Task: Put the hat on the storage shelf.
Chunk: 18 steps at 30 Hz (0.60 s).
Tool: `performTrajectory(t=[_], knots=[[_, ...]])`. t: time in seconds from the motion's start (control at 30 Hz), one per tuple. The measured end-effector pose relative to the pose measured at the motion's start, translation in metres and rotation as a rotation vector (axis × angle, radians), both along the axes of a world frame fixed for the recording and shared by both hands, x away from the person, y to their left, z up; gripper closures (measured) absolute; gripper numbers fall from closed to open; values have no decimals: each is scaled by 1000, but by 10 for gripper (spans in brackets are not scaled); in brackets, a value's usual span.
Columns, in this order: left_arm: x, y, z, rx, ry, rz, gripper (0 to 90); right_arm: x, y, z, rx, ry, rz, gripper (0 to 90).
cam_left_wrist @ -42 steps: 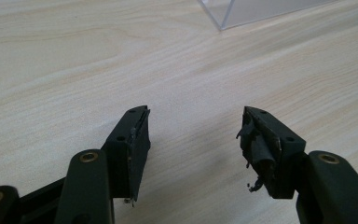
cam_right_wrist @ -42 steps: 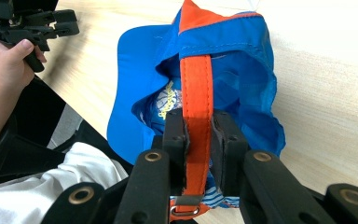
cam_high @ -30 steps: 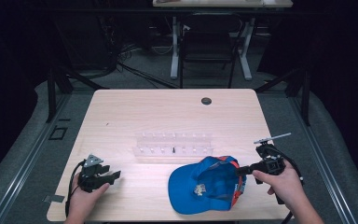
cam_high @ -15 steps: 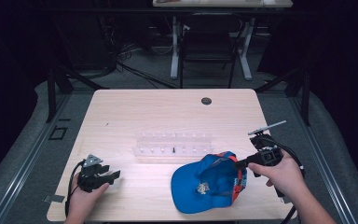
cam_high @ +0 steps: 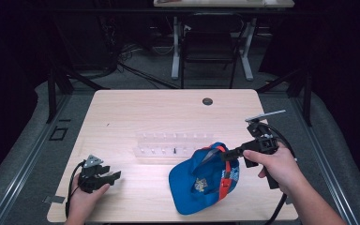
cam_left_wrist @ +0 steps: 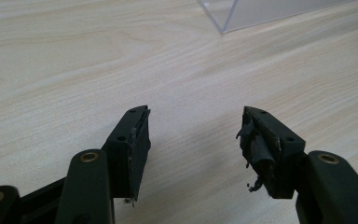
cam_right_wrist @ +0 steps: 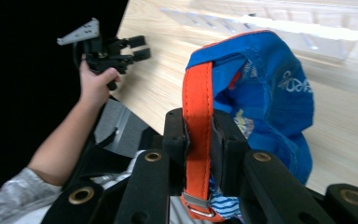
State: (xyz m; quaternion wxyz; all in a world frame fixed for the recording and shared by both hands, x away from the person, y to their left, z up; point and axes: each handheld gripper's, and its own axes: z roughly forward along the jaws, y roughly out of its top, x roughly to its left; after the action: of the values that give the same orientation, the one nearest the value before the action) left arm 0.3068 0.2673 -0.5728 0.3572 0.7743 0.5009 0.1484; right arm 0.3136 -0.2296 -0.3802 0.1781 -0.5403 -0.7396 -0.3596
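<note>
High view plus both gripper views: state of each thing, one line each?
blue cap: partly lifted by its orange strap, crown hanging toward the table.
right gripper: shut on the orange strap.
left gripper: open, nothing between the jaws, low over the table.
clear rack: on the table, untouched.

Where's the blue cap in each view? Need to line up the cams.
High view: blue cap lies low and right of centre on the table, its orange strap clamped in the right gripper.
Left gripper view: the cap is not in this picture.
Right gripper view: cap fills the centre and right, strap running down between the jaws.
Shared landmark: the clear plastic rack.
</note>
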Motion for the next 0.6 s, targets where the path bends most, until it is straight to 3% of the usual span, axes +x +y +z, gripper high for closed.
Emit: performTrajectory(t=[0.17,0.4,0.6], knots=[[0,0,0,0,0,1,425,1,5,3,34,10,2,777],[0,0,0,2,-1,0,425,5,16,12,167,54,8,777],[0,0,0,3,-3,3,424,5,25,20,234,40,26,779]])
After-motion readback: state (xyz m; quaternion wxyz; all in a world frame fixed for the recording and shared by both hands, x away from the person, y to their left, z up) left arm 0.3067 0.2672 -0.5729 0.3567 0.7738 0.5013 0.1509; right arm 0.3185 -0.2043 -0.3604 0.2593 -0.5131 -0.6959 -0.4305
